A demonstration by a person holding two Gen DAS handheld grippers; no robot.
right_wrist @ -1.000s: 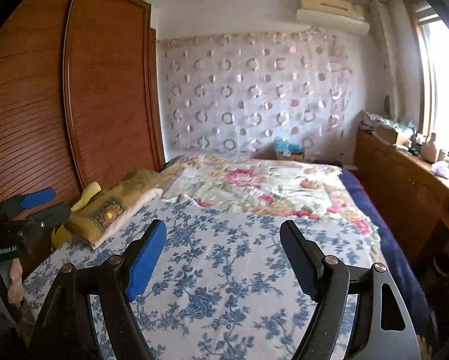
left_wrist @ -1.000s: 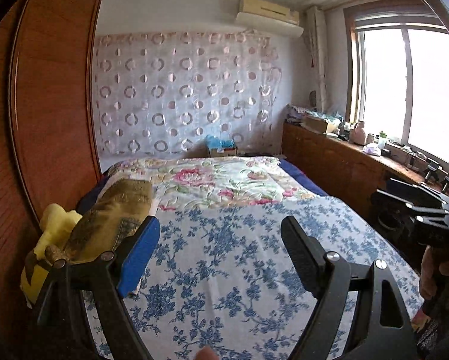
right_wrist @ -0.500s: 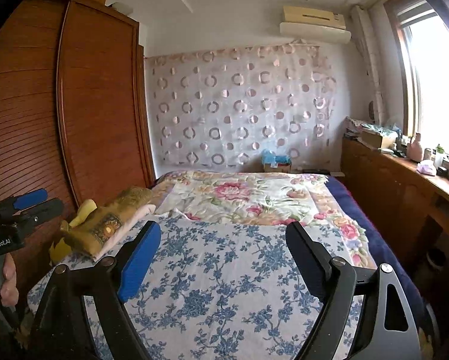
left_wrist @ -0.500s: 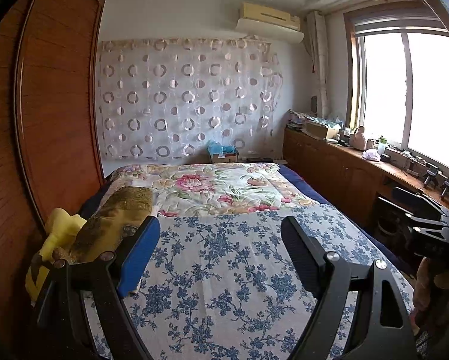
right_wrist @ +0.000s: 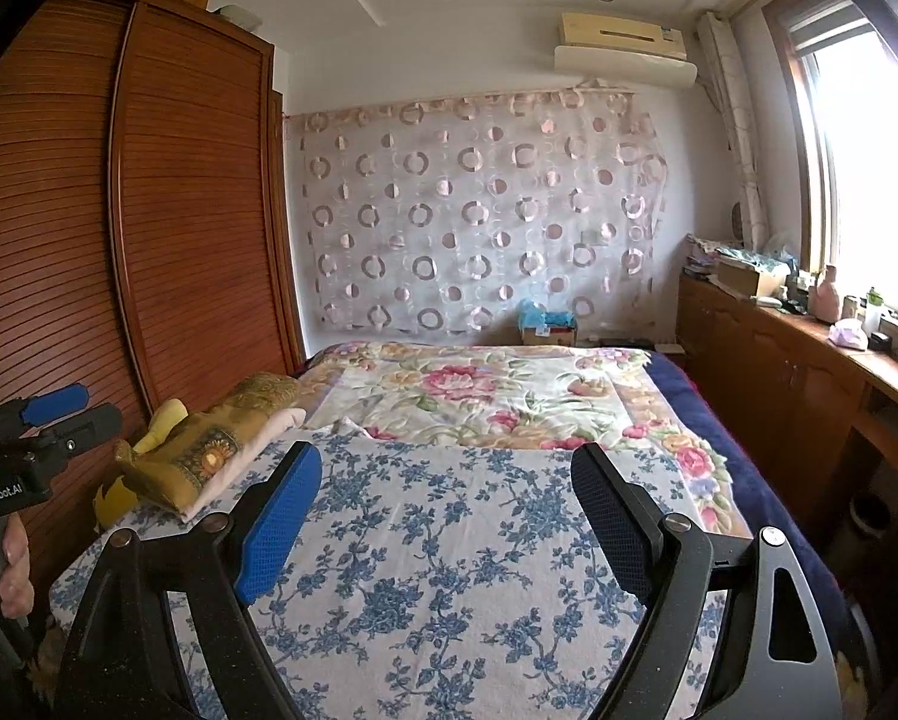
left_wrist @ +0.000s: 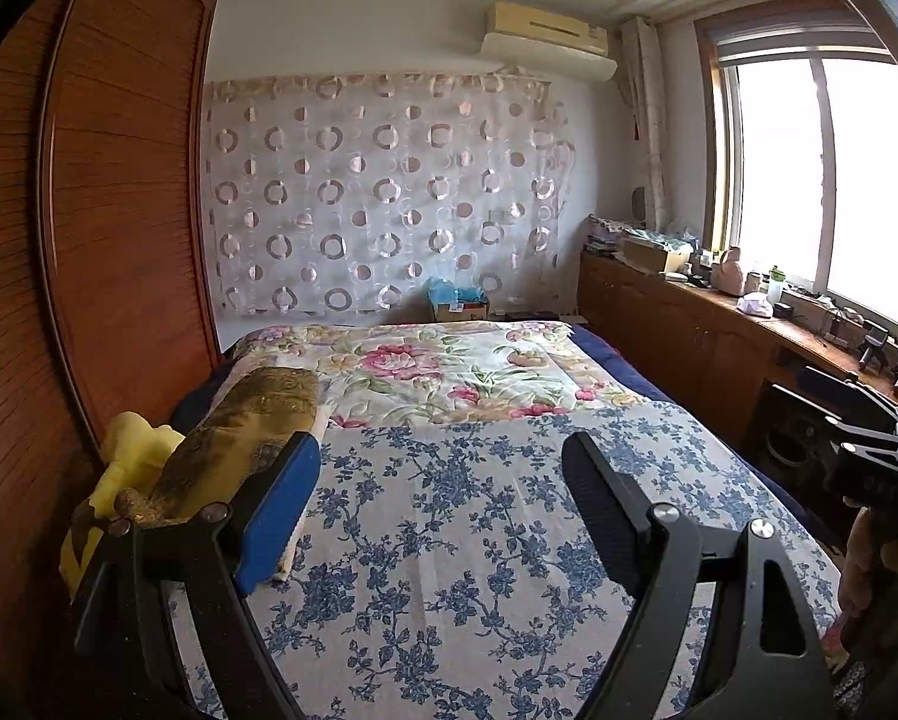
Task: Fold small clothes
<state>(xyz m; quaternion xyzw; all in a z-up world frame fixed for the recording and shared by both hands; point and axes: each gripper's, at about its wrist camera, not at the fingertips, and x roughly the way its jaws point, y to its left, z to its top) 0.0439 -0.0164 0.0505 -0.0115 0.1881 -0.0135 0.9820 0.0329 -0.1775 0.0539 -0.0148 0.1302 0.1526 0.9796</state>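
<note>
Both black two-finger grippers, left (left_wrist: 443, 483) and right (right_wrist: 446, 489), hover wide apart, empty, above the blue-flowered white bedsheet (left_wrist: 449, 540).

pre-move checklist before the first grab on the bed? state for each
1. Left gripper open, nothing between its fingers: ok.
2. Right gripper open, nothing held: ok.
3. Small garment to fold in view: not ok; only the blue floral sheet lies ahead of both.
4. Folded gold-brown stack with a yellow item sits at the wardrobe-side edge; whether it is the clothing: cannot tell.
5. The grippers apart from each other: ok.
</note>
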